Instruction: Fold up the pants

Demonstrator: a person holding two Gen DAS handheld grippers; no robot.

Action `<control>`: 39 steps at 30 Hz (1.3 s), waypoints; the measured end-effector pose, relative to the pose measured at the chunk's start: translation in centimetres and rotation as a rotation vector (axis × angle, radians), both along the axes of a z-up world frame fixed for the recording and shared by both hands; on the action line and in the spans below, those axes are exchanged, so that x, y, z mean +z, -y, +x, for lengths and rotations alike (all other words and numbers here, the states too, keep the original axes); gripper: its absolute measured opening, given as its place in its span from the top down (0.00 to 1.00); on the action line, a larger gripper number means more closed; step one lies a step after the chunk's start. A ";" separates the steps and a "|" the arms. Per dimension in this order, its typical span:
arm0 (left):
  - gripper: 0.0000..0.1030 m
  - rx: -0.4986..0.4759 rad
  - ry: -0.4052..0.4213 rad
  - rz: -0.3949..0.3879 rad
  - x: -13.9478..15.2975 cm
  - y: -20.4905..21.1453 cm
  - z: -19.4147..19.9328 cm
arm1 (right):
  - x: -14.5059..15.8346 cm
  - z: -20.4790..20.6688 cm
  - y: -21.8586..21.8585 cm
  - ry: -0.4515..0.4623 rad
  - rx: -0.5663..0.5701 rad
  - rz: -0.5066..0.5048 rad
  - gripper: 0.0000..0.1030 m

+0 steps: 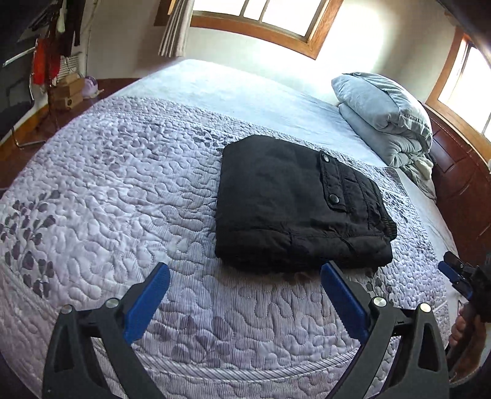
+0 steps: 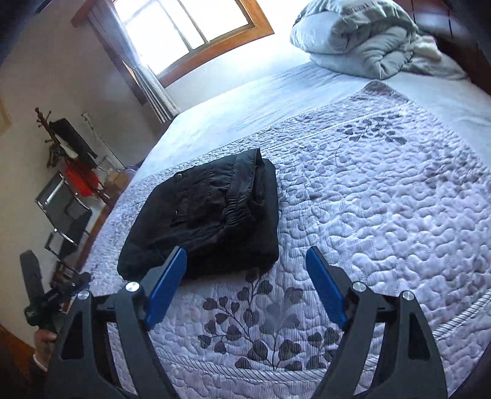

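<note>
The black pants [image 1: 294, 205] lie folded into a compact rectangle on the quilted lilac bedspread [image 1: 122, 190], pocket flap with two snaps on top. My left gripper [image 1: 245, 273] is open and empty, hovering just short of the near edge of the pants. In the right wrist view the pants [image 2: 208, 221] lie ahead to the left. My right gripper [image 2: 247, 254] is open and empty, its left finger [image 2: 167, 282] in front of the near edge of the pants. The right gripper also shows at the right edge of the left wrist view [image 1: 457, 273].
A folded grey duvet [image 1: 389, 119] sits at the head of the bed by the dark wooden headboard [image 1: 460, 172]. A chair [image 2: 66, 214] and a coat rack with clothes [image 2: 70, 150] stand on the floor beyond the bed. Windows [image 1: 276, 15] are behind.
</note>
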State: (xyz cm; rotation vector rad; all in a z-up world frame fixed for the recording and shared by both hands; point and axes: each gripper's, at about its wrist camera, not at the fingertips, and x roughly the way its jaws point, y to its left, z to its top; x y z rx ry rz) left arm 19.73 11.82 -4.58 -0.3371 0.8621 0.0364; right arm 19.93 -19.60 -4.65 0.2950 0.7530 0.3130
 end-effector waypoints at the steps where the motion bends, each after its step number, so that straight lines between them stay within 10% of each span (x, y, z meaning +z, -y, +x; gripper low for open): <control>1: 0.04 -0.004 0.000 0.017 0.4 0.4 -0.4 | 0.5 -0.7 -0.7 0.006 -0.005 -0.035 0.14; 39: 0.04 -0.043 0.039 0.164 6.9 4.6 -9.5 | 4.8 -12.2 -8.0 0.039 0.017 -0.245 0.09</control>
